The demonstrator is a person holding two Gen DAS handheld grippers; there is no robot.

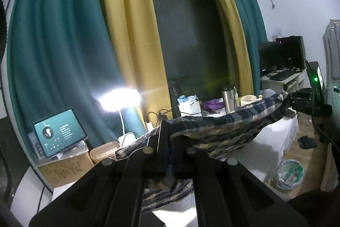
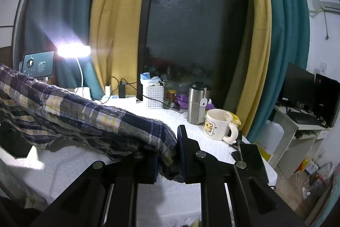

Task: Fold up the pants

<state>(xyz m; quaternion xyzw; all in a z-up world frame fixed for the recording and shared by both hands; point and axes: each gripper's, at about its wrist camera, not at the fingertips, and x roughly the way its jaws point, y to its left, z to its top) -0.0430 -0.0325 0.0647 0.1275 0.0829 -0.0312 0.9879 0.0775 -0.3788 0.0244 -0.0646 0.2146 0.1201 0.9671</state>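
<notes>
**Pants lifted, clutter close by**

Pants hang stretched above the white counter, pinched at the left by the left hand-held gripper and at the right by the right hand-held gripper. Sagging cloth could sweep the mug or steel flask over; a thin pinch might slip.

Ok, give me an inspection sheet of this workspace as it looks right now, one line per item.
Surface: table under a white textured cloth.
Job's things: plaid pants, lifted off the table and stretched between both grippers.
Clutter: cartoon mug, steel tumbler, white basket, lit desk lamp, tablet.
Grippers: left hand-held gripper shut on the pants; right hand-held gripper shut on the pants.
Cables: charger leads by the basket.
Surroundings: teal and yellow curtains, dark window, computer desk on the right.
</notes>
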